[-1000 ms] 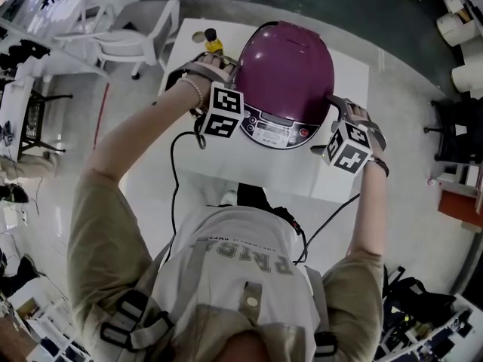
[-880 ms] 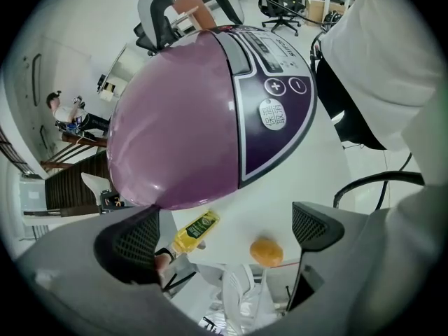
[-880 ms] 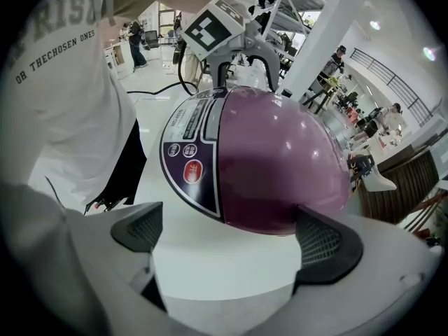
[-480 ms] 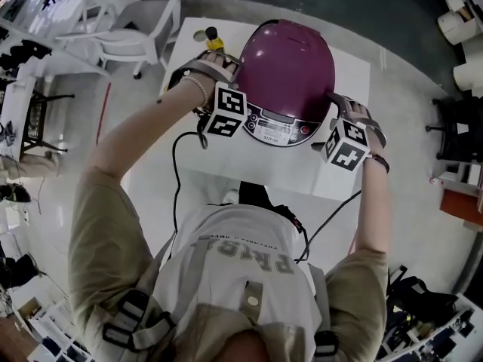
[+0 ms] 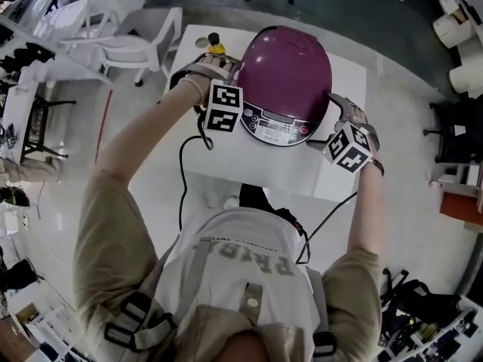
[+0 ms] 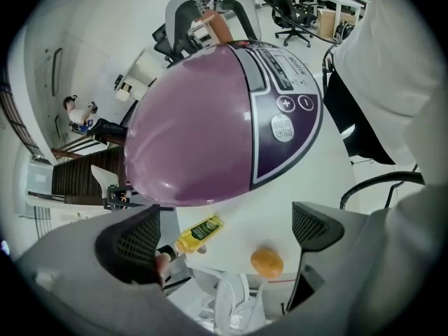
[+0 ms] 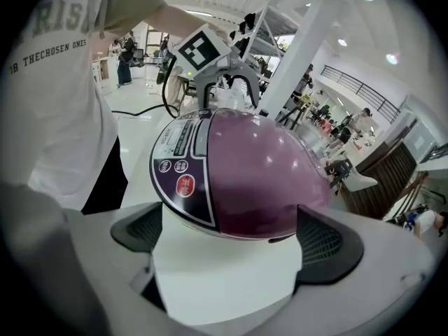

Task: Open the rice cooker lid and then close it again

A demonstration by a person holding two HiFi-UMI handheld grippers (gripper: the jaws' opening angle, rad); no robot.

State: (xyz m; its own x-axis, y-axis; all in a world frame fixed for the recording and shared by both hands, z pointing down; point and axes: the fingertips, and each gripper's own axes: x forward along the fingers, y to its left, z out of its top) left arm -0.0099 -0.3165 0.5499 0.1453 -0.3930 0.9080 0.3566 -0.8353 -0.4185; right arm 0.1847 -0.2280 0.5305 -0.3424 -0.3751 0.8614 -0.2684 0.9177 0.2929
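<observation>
Purple rice cooker: we see it upper middle in the head view, on the white table, lid down.
Left gripper: by the cooker's left side in the head view, jaws wide apart, gripping nothing.
Right gripper: at the cooker's right edge, jaws spread too. We can't tell if they touch it.
Extras: yellow bottle and a small orange thing, low in the left gripper view.

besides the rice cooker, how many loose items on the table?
2. A yellow bottle and an orange round object, close together on the table left of the rice cooker. Others may be hidden behind the cooker.
</observation>
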